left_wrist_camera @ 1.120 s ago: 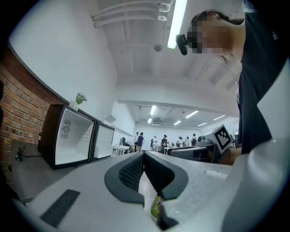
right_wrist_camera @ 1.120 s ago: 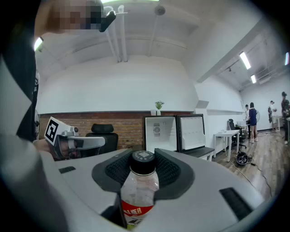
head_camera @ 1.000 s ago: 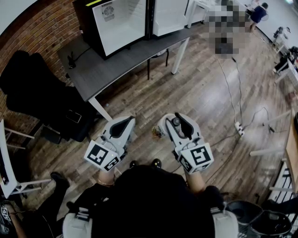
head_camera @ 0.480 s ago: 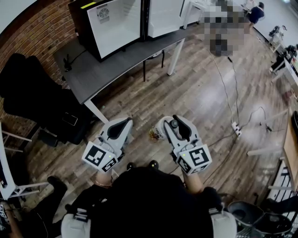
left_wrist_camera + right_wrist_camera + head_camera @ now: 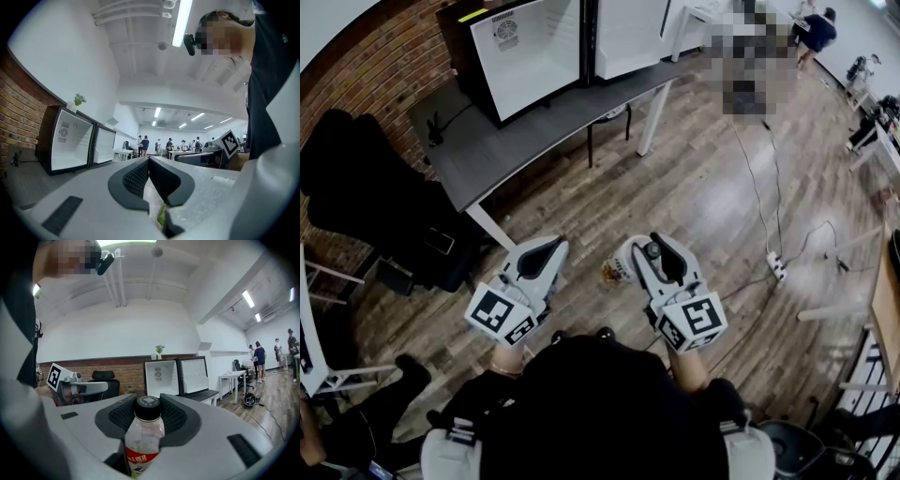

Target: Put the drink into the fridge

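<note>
Nearest the person, the right gripper (image 5: 149, 417) has its dark ribbed pads closed on the clear plastic drink bottle with a black screw cap and red label (image 5: 143, 439). The pads sit on its upper part just under the cap, and the body runs down between the jaws. The left gripper (image 5: 149, 174) is beside it, jaws pressed together with nothing between them.

The bottle looks light and smooth, and its thin wall is likely to dent under a hard squeeze. The stiffer shoulder below the cap seems the safest hold, since the label band may be slippery.

Beyond the wooden plank floor (image 5: 694, 187) stands the dark grey table (image 5: 516, 141). At its far end is the black-cased fridge with a white interior (image 5: 525, 56), its door open, well apart from the bottle.
</note>
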Demonstrator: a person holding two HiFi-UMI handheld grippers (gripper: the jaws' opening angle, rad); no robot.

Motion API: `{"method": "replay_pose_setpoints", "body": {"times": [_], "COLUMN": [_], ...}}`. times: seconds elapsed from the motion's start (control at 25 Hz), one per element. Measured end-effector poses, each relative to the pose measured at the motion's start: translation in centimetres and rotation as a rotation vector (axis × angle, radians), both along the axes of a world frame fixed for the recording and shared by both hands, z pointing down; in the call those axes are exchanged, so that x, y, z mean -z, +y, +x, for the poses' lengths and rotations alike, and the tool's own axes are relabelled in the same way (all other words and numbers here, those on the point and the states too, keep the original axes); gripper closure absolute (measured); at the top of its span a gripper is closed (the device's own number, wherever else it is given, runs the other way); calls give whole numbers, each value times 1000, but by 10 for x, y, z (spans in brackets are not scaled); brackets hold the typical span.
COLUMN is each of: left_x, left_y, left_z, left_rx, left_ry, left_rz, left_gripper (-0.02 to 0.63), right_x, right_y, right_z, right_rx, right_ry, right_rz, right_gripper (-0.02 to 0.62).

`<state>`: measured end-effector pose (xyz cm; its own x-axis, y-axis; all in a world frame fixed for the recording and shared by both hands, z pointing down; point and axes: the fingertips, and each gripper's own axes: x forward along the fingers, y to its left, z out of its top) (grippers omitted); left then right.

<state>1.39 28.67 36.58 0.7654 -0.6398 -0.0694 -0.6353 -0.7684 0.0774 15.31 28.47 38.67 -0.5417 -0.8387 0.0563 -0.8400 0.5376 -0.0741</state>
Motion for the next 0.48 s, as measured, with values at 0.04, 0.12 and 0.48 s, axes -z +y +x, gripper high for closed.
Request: {"method": "replay_pose_setpoints", "body": {"times": [0.04, 0.12, 0.48], "left_x": [0, 0, -5], "left_y": [0, 0, 8], "left_z": [3, 10, 33], "left_rx": [1, 6, 38], "left_ry": [-2, -6, -7], "left_rz": [2, 6, -8], "left_gripper": [609, 609, 609], "right_x": [0, -2, -9], "right_y": [0, 0, 6], "right_z": [3, 10, 34], "right_rx": [0, 1, 25], "right_ry": [-1, -1, -4], "right_rz": [1, 4, -9], "right_gripper": [448, 448, 448]}}
